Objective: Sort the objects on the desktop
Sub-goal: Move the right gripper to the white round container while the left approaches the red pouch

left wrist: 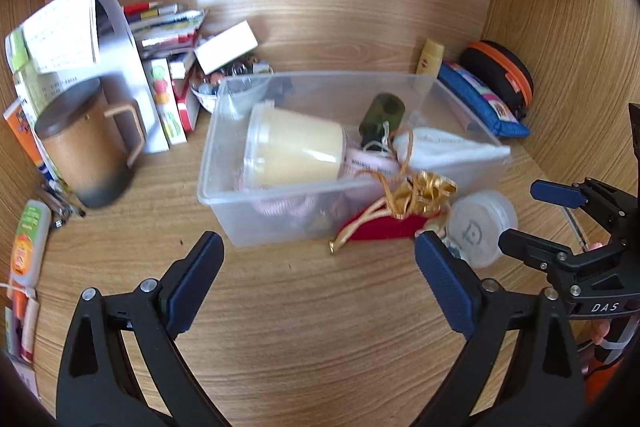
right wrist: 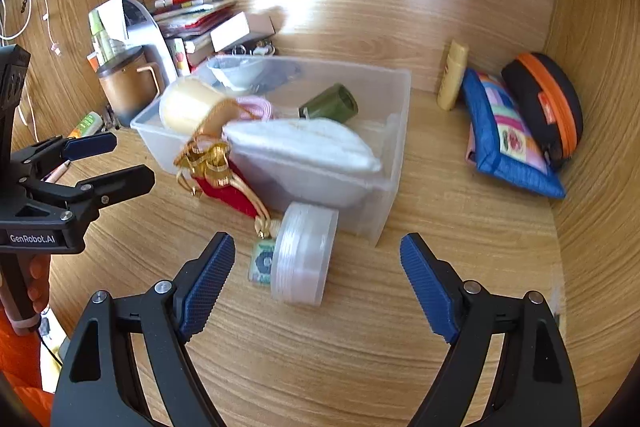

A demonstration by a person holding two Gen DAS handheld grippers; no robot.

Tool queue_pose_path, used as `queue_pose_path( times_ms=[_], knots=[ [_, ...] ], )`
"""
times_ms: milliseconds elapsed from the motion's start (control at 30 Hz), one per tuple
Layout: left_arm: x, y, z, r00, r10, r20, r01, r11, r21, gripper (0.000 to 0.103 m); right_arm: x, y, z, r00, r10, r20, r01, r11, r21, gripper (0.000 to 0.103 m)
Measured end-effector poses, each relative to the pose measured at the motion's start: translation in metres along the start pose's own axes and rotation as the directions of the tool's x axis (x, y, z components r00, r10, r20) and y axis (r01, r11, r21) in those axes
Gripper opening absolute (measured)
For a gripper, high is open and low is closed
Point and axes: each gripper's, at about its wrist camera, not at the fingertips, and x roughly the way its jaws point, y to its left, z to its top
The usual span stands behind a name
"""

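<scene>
**deskrat:** Both grippers are spread with nothing between the jaws. The left gripper (left wrist: 318, 283) faces the clear bin (left wrist: 224, 163); the right gripper (right wrist: 318, 281) lines up on the round plastic jar (right wrist: 304, 255) lying on its side, touching the bin's front. How would you grab it?

**binlurker:** I'd close across the jar's flat faces, clear of the red pouch (right wrist: 224, 191) cords. The small green item behind it's too hidden to identify, and everything's motion-blurred.
</scene>
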Motion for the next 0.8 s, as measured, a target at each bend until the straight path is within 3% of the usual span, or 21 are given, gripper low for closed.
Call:
queue_pose_path(
  times_ms=[667, 800],
  knots=[
    [0.054, -0.016, -0.01, 0.984, -0.117, -0.133, 0.106, 0.99, -0.088, 0.097, 0.032, -0.002, -0.019, 0.999, -0.034, -0.039, 0.035, 0.999, 0.025, 0.081],
    [0.059, -0.018, -0.006, 0.98, -0.142, -0.137, 0.127, 0.986, -0.108, 0.097, 0.037, -0.006, -0.018, 0.999, -0.001, -0.053, 0.004, 0.999, 0.046, 0.068]
  ],
)
